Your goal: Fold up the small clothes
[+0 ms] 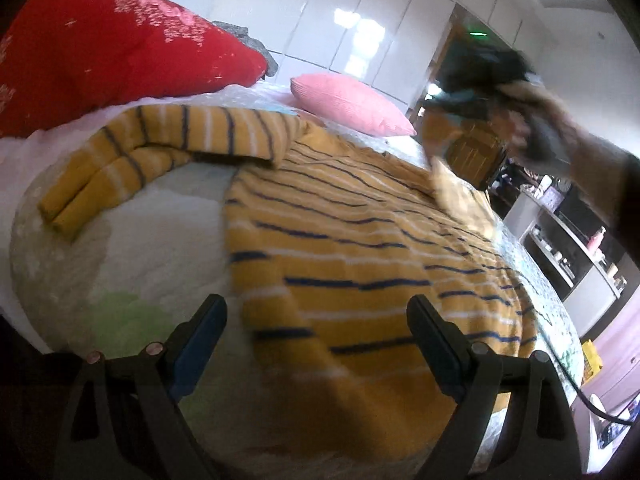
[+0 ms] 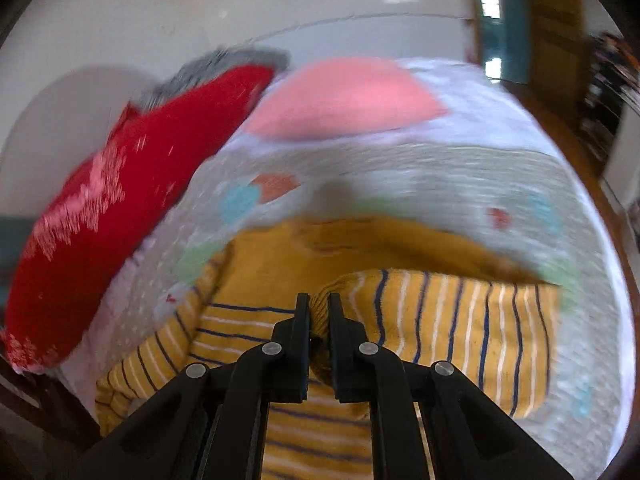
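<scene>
A small mustard-yellow shirt with navy and white stripes lies spread on the bed, one sleeve folded out to the left. My left gripper is open and empty, just above the shirt's near hem. My right gripper is shut on a bunched fold of the shirt and lifts it off the bed; the picture is blurred. In the left wrist view the right gripper shows blurred at the far right edge of the shirt, held by a hand.
A red pillow and a pink pillow lie at the head of the bed, on a pale patterned quilt. Shelves with small items stand to the right, beyond the bed's edge.
</scene>
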`<act>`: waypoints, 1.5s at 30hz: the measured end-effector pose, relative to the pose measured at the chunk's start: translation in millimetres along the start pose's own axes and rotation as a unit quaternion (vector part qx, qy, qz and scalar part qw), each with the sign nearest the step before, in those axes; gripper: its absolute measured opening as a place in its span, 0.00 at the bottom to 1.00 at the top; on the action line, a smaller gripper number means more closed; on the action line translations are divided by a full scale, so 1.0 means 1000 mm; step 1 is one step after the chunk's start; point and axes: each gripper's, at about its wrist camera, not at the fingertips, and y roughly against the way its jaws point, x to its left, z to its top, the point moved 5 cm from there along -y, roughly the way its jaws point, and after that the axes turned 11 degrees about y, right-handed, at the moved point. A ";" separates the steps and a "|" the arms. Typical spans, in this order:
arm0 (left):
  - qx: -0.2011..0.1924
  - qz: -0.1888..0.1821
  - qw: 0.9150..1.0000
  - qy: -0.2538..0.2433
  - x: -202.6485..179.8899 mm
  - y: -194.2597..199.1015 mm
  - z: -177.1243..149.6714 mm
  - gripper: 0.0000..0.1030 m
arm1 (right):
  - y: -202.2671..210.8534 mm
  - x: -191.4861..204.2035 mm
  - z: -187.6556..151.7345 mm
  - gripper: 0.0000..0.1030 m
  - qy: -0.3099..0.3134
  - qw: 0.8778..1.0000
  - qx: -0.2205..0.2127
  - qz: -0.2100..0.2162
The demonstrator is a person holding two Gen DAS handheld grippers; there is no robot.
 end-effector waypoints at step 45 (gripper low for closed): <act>-0.043 0.053 0.989 0.129 0.093 0.084 0.009 0.92 | -0.051 0.208 -0.116 0.57 0.106 0.952 0.058 0.283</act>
